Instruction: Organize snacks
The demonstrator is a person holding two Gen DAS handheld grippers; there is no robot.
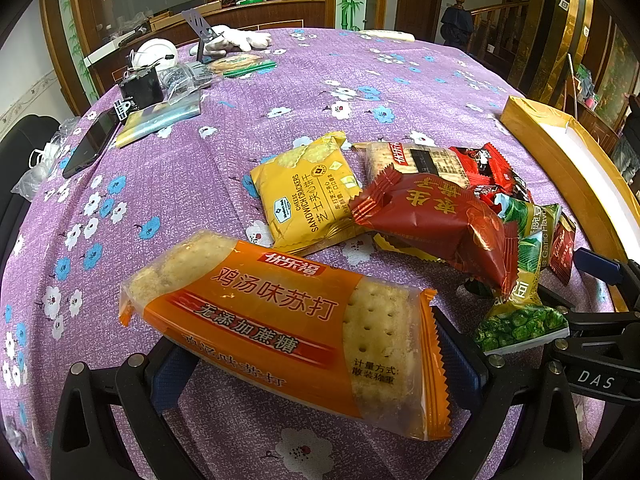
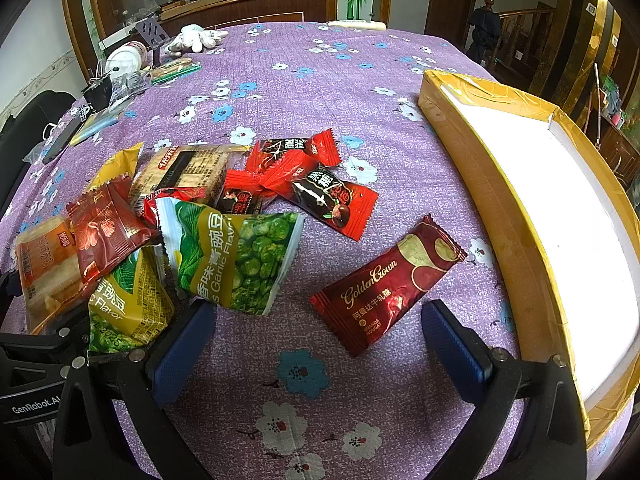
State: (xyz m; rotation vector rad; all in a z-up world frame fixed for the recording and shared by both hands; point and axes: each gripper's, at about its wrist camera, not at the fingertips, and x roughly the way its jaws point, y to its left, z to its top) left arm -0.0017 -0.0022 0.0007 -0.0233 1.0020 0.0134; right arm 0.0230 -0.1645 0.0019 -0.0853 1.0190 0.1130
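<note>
Left wrist view showed the left gripper (image 1: 316, 364) with its blue pads closed against the two ends of an orange soda cracker pack (image 1: 280, 332), the pack apparently lifted a little off the purple flowered tablecloth (image 1: 160, 184) — though whether it was fully clear of the cloth could not be told. The right gripper (image 2: 316, 344) stood with its jaws wide apart and nothing between them, the dark red Golden Crown nougat bar (image 2: 386, 286) lying just ahead on the cloth. Off to the right sat the yellow-edged box (image 2: 484, 196), white inside and holding nothing visible; it looked like the place the snacks were meant for. To carry the crackers well, I judged the grip should stay light enough not to crush them and the pack be kept level on its way to the box, passing above the pile, not through it. Counting what lay out: one yellow cheese sandwich cracker pack (image 1: 310, 194), one dark red square pastry packet (image 1: 434, 224), two green garlic pea bags (image 2: 234, 256), one clear-wrapped cracker pack with a black label (image 2: 186, 172), one nougat bar, and about three bright red candies (image 2: 334, 204) — their overlap made that last count uncertain.
</note>
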